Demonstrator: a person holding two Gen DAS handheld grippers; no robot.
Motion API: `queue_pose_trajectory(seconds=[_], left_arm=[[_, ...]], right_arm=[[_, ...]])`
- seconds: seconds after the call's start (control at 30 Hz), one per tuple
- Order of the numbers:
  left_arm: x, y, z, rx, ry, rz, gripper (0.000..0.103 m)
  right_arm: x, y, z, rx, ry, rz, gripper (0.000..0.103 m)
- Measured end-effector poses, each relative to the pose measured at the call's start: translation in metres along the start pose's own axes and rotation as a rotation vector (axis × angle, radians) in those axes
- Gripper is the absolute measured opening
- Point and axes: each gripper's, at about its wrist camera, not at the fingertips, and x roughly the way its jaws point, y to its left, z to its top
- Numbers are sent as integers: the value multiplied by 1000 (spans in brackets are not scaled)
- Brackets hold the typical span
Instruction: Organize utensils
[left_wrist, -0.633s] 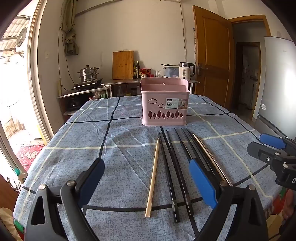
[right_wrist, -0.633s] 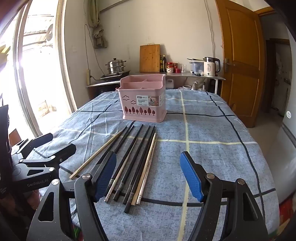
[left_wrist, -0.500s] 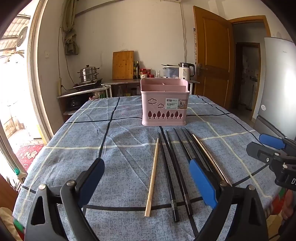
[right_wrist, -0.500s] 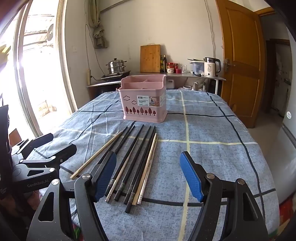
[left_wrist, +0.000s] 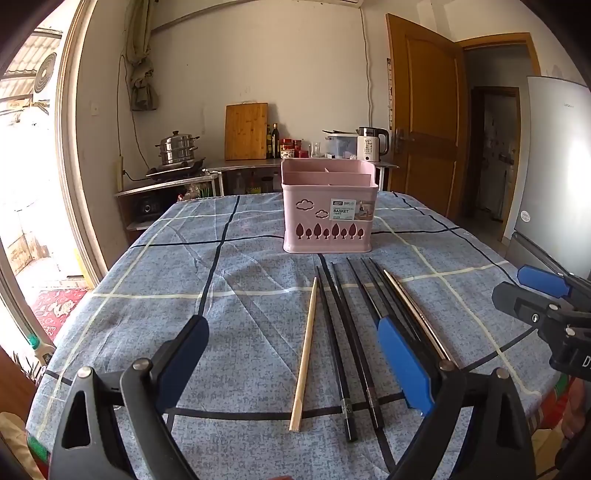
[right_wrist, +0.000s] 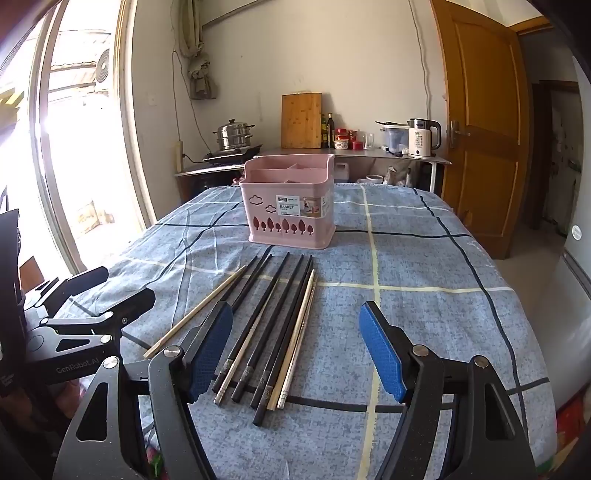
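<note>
A pink utensil basket (left_wrist: 328, 212) with dividers stands upright mid-table, also in the right wrist view (right_wrist: 290, 206). In front of it lie several chopsticks side by side: one pale wooden chopstick (left_wrist: 304, 354) at the left, black chopsticks (left_wrist: 341, 339) in the middle, a metal chopstick (left_wrist: 417, 317) at the right. They also show in the right wrist view (right_wrist: 273, 325). My left gripper (left_wrist: 291, 339) is open and empty over the near ends of the chopsticks. My right gripper (right_wrist: 295, 325) is open and empty, just right of the bundle.
The table carries a blue checked cloth (left_wrist: 147, 295). The right gripper shows at the right edge of the left wrist view (left_wrist: 546, 314); the left gripper shows at the left of the right wrist view (right_wrist: 85, 325). A counter with a pot, cutting board and kettle stands behind.
Both views have shifted very slightly; the chopsticks and basket lie where they were. Both grippers stay open.
</note>
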Motion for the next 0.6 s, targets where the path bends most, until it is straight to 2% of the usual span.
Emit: queue_pose_trajectory(seconds=[0.6], left_arm=[[-4, -3, 2, 8, -7, -1, 95]], right_arm=[[-1, 0, -2, 2, -2, 0, 71]])
